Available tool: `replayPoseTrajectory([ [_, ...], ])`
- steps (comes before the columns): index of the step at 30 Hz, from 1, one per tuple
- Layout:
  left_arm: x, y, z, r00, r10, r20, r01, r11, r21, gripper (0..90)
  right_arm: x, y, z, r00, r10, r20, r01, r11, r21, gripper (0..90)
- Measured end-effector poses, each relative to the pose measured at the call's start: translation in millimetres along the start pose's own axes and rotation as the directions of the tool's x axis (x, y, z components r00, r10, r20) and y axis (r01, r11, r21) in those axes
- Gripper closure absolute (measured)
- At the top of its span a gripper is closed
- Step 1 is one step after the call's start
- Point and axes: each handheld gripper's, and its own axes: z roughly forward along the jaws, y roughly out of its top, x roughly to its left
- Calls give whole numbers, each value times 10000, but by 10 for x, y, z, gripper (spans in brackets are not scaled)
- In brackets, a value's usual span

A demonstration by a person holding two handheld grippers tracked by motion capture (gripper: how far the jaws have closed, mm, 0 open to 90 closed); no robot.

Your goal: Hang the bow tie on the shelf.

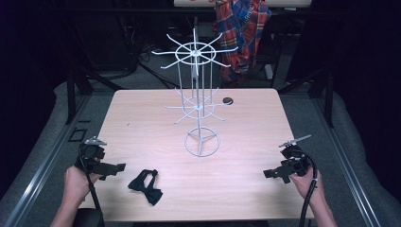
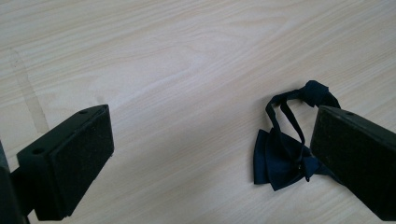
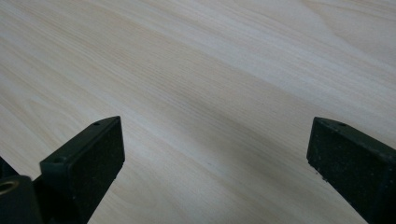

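Observation:
A dark navy bow tie [image 1: 145,185] with its neck strap lies flat on the light wood table [image 1: 142,118], near the front edge, left of centre. My left gripper [image 1: 116,168] hovers just left of it, jaws wide open and empty. In the left gripper view the bow tie [image 2: 280,156] lies ahead and to the right, partly behind the right jaw, with bare wood between my left gripper's [image 2: 212,154] jaws. My right gripper [image 1: 270,174] is at the front right, open over bare table; in the right gripper view my right gripper [image 3: 215,161] has nothing between its jaws.
A white wire display stand [image 1: 198,97] with two tiers of radiating hooks rises from a ring base at the table's middle. A small dark round hole [image 1: 228,100] sits behind it. A plaid cloth [image 1: 241,30] hangs beyond the far edge.

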Motion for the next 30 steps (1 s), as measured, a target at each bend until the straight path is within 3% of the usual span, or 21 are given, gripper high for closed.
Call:
replayPoseTrajectory([
  [5,-27,10,0,9999,119,18,-119,9999,-10,0,23,19,24,9999,-6,-140,8,9999,151,40],
  [12,-108,3,-36,9993,379,69,-379,9993,-12,0,141,72,56,9992,-390,-73,392,9988,300,42],
  [20,-222,36,-29,9978,638,201,-637,9980,-36,0,127,67,66,9992,-384,-121,388,9986,367,45],
  [27,-396,60,-42,9905,1245,576,-1240,9922,-124,0,127,72,72,9993,-356,-146,361,9989,313,47],
  [30,-508,44,-14,9849,1609,645,-1620,9867,112,0,134,81,82,9991,-386,-172,392,9986,362,50],
])
